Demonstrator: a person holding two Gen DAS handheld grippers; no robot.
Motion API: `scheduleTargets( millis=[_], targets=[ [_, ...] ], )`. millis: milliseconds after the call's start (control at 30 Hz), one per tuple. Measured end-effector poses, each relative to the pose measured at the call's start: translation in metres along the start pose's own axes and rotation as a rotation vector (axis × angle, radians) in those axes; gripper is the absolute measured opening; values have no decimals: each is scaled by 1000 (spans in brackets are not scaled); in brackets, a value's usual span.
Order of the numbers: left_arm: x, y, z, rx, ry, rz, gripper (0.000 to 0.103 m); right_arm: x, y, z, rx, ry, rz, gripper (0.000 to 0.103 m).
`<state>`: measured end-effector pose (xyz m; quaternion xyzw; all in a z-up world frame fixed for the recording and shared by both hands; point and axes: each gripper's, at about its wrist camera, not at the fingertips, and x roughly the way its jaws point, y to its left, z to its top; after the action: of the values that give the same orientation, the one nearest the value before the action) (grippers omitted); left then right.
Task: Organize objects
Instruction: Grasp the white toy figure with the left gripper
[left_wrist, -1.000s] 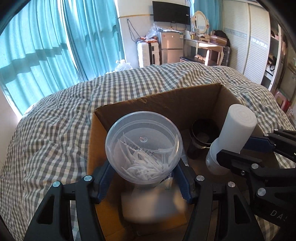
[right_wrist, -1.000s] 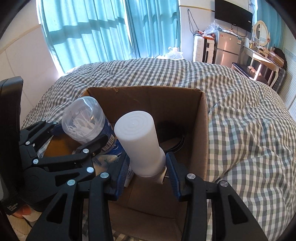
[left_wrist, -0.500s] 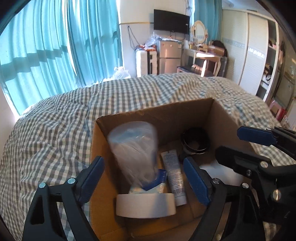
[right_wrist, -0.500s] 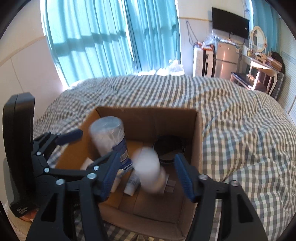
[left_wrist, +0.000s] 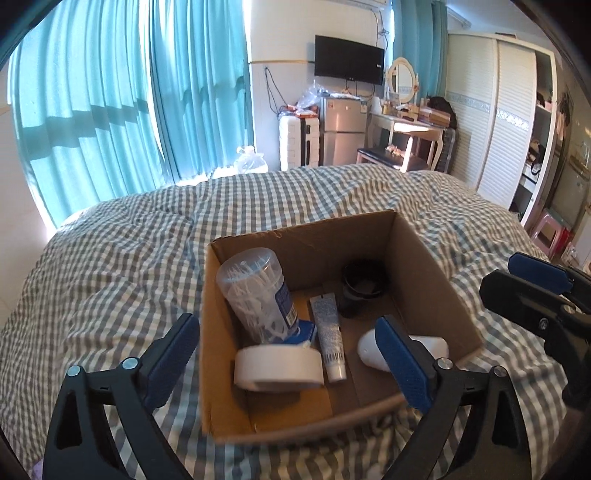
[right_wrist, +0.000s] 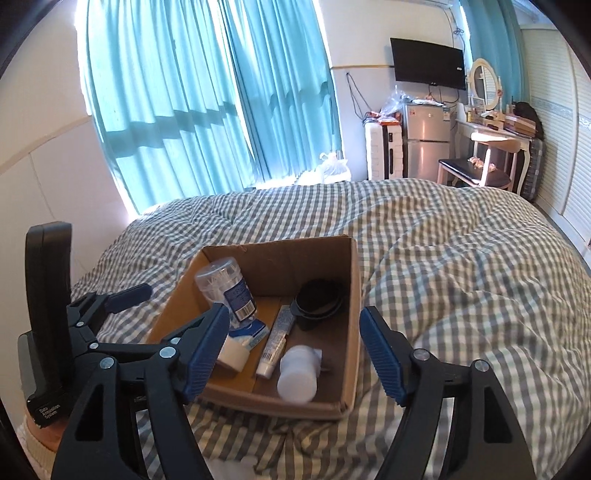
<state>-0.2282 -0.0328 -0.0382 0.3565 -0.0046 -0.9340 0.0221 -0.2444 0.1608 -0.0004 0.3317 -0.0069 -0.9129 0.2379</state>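
Observation:
An open cardboard box sits on the checked bed. Inside it are a clear jar of white picks leaning at the left, a white tape roll, a small tube, a black cup and a white bottle lying on the box floor. My left gripper is open and empty above the box's near side. My right gripper is open and empty above the box.
The grey checked bedspread spreads all around the box. Teal curtains, a white suitcase, a small fridge and a dressing table stand beyond the bed. Wardrobe doors line the right wall.
Both grippers opened and drew back upward. The jar of picks left the left gripper and the white bottle left the right gripper; both now rest in the box.

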Motion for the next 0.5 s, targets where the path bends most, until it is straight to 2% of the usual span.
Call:
scheduleTargets(
  millis=[267,500],
  targets=[
    [-47,8,-28,-9,-9,33,99,-46,14,-20,-45,-9,-16,73],
    [-82,17,-50,-11,-29,65,101,-60,23,-41,-74,23,-31,73]
  ],
)
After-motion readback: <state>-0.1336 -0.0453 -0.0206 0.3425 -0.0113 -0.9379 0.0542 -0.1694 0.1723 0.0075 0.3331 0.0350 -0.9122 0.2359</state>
